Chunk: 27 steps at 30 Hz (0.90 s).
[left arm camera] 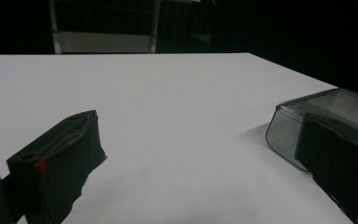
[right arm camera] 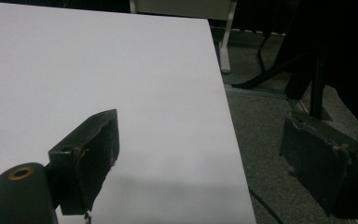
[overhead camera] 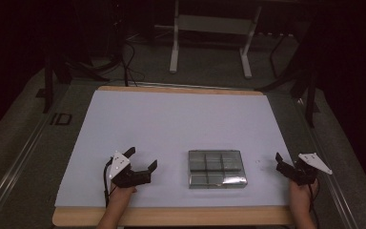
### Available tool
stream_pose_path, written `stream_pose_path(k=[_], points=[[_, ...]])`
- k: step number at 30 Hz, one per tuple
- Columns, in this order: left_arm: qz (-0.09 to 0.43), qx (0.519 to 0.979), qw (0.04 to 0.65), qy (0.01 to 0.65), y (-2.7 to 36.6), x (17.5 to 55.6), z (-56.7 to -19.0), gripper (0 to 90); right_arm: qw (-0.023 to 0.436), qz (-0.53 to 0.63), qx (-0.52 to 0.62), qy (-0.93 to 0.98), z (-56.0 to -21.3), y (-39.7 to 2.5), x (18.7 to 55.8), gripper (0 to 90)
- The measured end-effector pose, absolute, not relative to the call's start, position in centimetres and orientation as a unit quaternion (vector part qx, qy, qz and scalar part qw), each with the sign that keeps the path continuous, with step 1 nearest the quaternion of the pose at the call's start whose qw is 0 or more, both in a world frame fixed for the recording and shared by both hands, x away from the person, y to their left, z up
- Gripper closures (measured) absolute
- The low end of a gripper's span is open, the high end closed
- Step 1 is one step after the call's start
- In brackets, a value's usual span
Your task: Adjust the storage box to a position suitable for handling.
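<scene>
High view: we see the box (overhead camera: 216,168) lying shut near the table's (overhead camera: 171,119) front edge, between our left gripper (overhead camera: 141,161) and right gripper (overhead camera: 286,164), both spread and empty. Closing in carelessly could shove the box (clear, light-looking) instead of catching it.

We find the white table top (overhead camera: 171,124) bare across its far half and middle, open to passage from either side. One obstacle sits near the front edge: a clear compartment box (overhead camera: 216,168), low and flat. Left gripper (overhead camera: 142,160), jaws spread, stands just left of it with a strip of open surface between; in its own view the box (left arm camera: 307,116) sits close by the right-hand jaw. Right gripper (overhead camera: 286,164), jaws apart, straddles the table's right edge, floor (right arm camera: 270,140) beyond.
</scene>
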<state>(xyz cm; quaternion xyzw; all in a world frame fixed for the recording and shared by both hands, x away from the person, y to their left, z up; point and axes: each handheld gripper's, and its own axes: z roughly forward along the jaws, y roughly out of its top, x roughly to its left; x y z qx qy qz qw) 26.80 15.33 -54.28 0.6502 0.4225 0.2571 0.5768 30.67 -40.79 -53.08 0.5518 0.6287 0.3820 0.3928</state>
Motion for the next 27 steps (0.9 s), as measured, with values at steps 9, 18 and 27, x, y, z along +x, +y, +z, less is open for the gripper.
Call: stream_pose_path(k=[9,18,27], points=[[0.282,0.649,0.562,0.428,14.83,26.55,-54.24,1.0,0.403,0.374,0.553,0.626,-53.11,-40.62,30.63,13.4],[0.255,0.649,0.571,0.433,15.26,26.90,-54.25,1.0,0.398,0.376,0.553,0.627,-53.09,-40.68,30.68,14.5],[0.242,0.661,0.560,0.437,15.12,27.00,-54.03,1.0,0.383,0.367,0.540,0.654,-53.04,-40.43,31.10,14.1]])
